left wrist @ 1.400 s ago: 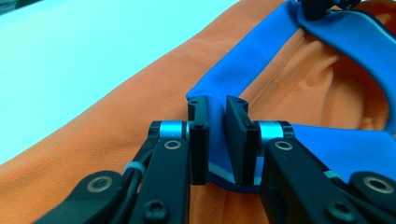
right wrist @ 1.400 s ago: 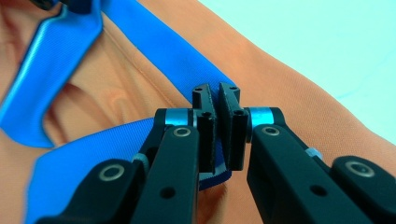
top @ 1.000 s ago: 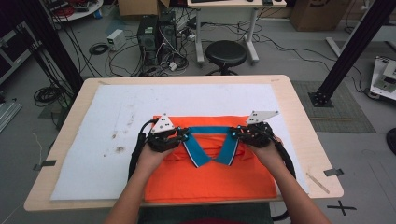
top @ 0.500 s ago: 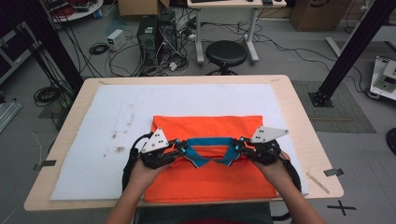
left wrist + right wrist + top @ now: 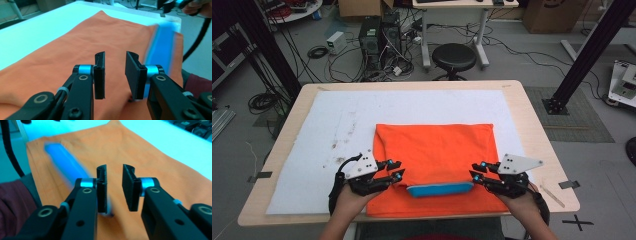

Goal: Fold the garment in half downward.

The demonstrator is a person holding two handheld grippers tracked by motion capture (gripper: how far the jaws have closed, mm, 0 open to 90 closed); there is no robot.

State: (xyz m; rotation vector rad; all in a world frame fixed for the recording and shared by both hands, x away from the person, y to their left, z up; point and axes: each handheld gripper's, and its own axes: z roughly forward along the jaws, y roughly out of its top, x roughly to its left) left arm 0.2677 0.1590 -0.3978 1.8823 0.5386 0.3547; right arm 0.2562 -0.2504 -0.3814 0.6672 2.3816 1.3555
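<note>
Wooden table (image 5: 532,120), covered by a white sheet (image 5: 337,125); a person stands at the near edge. Orange garment (image 5: 437,150), folded into a rough rectangle, lies flat on the sheet toward the near side, its front edge close to the table's rim. Blue collar band (image 5: 440,189) rests on the garment's near part, its long axis running across the table from one gripper to the other.

Left gripper (image 5: 396,170) sits at the band's left end; its jaws have just been opening, and in the left gripper view (image 5: 114,75) they stand apart with only cloth beneath the gap. Right gripper (image 5: 477,172) mirrors it at the band's right end; its jaws have likewise just been opening and stand apart (image 5: 114,188), nothing clamped between them.

Governing relation: the band lies between the two grippers, each end just beside one pair of jaws, inboard of it. Neither hand is clearly nearer, so any next grasp likely starts symmetrically from the garment's two near corners.
</note>
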